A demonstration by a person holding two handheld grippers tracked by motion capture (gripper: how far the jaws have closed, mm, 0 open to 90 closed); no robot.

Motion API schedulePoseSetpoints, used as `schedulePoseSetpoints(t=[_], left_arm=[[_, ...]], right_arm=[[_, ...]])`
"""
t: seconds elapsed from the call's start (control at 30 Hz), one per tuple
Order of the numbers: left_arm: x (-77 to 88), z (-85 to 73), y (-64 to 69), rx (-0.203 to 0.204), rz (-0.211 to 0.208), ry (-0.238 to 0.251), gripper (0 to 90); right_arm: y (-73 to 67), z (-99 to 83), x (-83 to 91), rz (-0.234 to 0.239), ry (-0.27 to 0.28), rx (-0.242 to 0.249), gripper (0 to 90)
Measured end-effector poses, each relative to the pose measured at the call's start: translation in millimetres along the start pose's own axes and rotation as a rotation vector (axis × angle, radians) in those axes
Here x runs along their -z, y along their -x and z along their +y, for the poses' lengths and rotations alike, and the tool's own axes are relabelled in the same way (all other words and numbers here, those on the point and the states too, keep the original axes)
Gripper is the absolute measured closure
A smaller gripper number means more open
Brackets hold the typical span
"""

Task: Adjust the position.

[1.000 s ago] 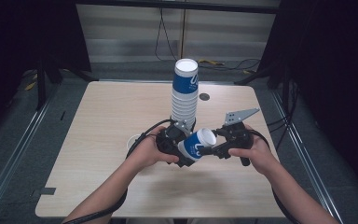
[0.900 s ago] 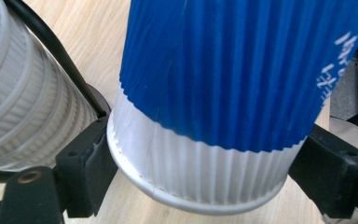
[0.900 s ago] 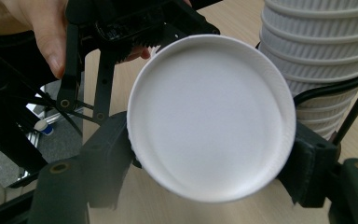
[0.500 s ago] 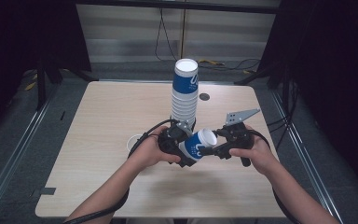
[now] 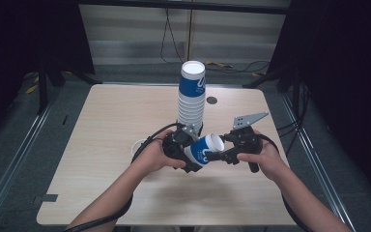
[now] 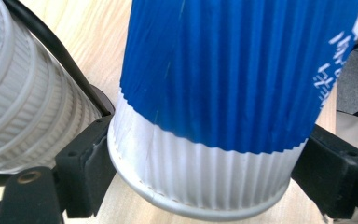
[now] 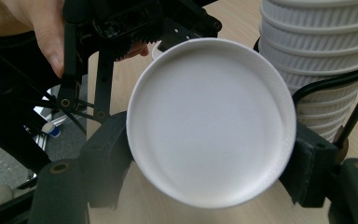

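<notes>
Blue-and-white paper cup (image 5: 204, 150) lies on its side at the lower middle of the high view, carried between our two grippers just above the wooden table (image 5: 106, 121), its open mouth turned toward the right. At its left, our left hand (image 5: 153, 155) comes up from the bottom edge with the forearm slanting rightward, fingers wrapped around the left gripper (image 5: 187, 155). In the left gripper view the jaws flank the cup's white base (image 6: 200, 179); they have just been opening a little, and we cannot tell whether they press on it. Just behind, the tall stack of cups (image 5: 192, 99) stands upright. Farther right, our right hand (image 5: 265, 157) holds the right gripper (image 5: 218, 155), whose jaws are clamped on the cup's rim (image 7: 209, 121).
</notes>
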State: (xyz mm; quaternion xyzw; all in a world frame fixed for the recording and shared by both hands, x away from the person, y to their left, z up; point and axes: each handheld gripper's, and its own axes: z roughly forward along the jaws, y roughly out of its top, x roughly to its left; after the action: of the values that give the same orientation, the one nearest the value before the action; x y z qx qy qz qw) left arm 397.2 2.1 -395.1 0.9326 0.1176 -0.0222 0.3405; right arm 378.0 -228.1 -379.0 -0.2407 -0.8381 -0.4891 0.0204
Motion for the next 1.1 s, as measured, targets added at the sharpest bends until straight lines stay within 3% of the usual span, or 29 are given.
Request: schedulePoseSetpoints(t=[0.37, 0.63, 0.87, 1.03, 1.1], left_arm=[[-0.3, 1.7, 1.1, -0.035, 0.011, 0.014, 13.9], [2.9, 1.9, 1.8, -0.052, 0.007, 0.006, 18.4], [7.5, 3.9, 2.4, -0.047, -0.008, -0.048, 20.3], [9.8, 7.2, 5.2, -0.060, -0.004, -0.102, 20.4], [9.2, 9.2, 7.0, -0.077, 0.003, -0.149, 20.3]], right_arm=[[1.4, -1.0, 0.7, 0.002, 0.000, -0.014, 26.5], [1.5, -1.8, -0.1, 0.011, 0.001, -0.024, 26.5], [-0.5, -1.5, -3.7, 0.023, -0.021, -0.006, 25.8], [-4.1, -0.1, -5.8, 0.004, -0.076, 0.055, 20.5], [-5.4, 0.0, -6.2, -0.005, -0.099, 0.079, 19.7]])
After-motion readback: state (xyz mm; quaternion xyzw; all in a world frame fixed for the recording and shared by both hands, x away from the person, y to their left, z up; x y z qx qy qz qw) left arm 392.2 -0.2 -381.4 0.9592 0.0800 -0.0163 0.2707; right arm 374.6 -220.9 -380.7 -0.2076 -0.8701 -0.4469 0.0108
